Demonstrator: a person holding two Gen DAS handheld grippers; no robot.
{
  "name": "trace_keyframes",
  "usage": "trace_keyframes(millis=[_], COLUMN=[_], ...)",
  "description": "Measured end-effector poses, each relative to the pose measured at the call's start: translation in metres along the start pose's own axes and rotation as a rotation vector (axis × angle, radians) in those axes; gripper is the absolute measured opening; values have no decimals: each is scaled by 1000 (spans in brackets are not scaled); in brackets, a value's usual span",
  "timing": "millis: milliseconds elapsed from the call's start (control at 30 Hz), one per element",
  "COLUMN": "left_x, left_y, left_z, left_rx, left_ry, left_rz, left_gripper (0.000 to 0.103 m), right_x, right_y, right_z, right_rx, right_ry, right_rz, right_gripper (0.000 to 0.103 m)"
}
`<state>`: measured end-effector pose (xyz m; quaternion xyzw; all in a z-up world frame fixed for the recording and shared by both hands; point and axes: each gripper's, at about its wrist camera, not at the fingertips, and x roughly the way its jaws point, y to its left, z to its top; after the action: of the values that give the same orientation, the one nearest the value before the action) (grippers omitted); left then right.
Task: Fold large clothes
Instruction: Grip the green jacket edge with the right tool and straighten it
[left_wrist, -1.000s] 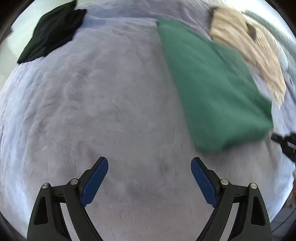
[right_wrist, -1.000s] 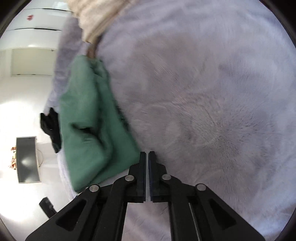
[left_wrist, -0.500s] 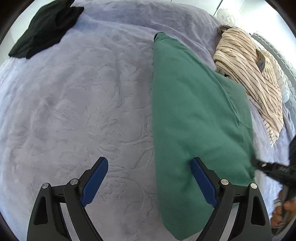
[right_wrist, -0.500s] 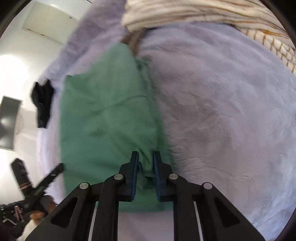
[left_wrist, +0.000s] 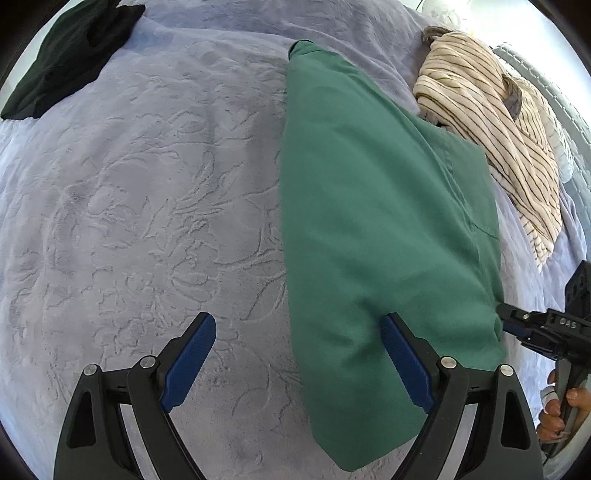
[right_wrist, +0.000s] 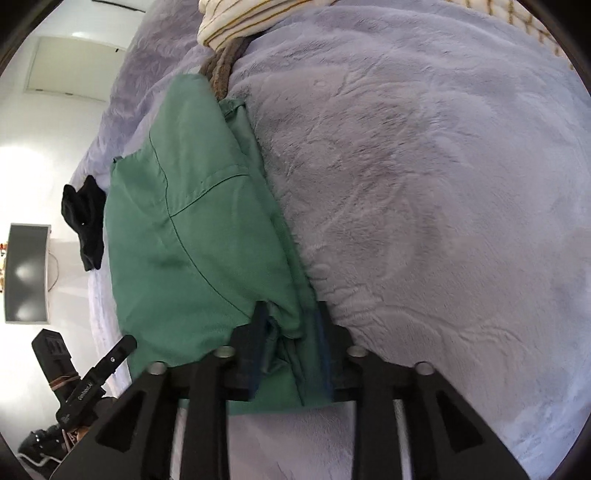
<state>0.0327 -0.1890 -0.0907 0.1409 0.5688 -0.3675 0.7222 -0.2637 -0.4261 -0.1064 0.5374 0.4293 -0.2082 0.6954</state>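
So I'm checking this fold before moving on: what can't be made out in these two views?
- Right claw, right wrist view: blurred; cloth bunched between its fingers, so grip on the folded green cotton garment is unclear.
- Green garment's near corner, left wrist view: behind the open left claw.
- Cream striped knit top: cut by the right-wrist frame edge.
- Crumpled black garment: shape unreadable.

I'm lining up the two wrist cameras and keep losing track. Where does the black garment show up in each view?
Left wrist: the black garment lies at the top left corner, on the far edge of the lavender blanket.
Right wrist: the black garment is small at the left edge, beyond the green garment.
Shared landmark: the green garment, with the striped garment at its far end.
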Motion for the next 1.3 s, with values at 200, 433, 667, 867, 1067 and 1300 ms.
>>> trace_keyframes(millis=[200, 433, 667, 867, 1067, 1300], left_x=[4, 7, 8, 8, 1, -23], left_y=[-7, -15, -20, -27, -24, 3], left_z=[-1, -4, -5, -8, -15, -23], left_rx=[12, 29, 36, 53, 68, 53], left_ry=[12, 17, 19, 26, 24, 17], left_rz=[-4, 5, 24, 25, -39, -143], left_gripper=[92, 92, 92, 92, 92, 92], right_x=[-22, -31, -31, -38, -48, -66], right_y=[-2, -1, -4, -9, -10, 17], right_z=[-3, -4, -7, -16, -39, -65], right_rx=[-5, -7, 7, 26, 56, 9], right_ry=[-30, -44, -40, -51, -77, -125], right_rz=[5, 25, 42, 37, 27, 45], right_gripper=[49, 59, 61, 62, 62, 72])
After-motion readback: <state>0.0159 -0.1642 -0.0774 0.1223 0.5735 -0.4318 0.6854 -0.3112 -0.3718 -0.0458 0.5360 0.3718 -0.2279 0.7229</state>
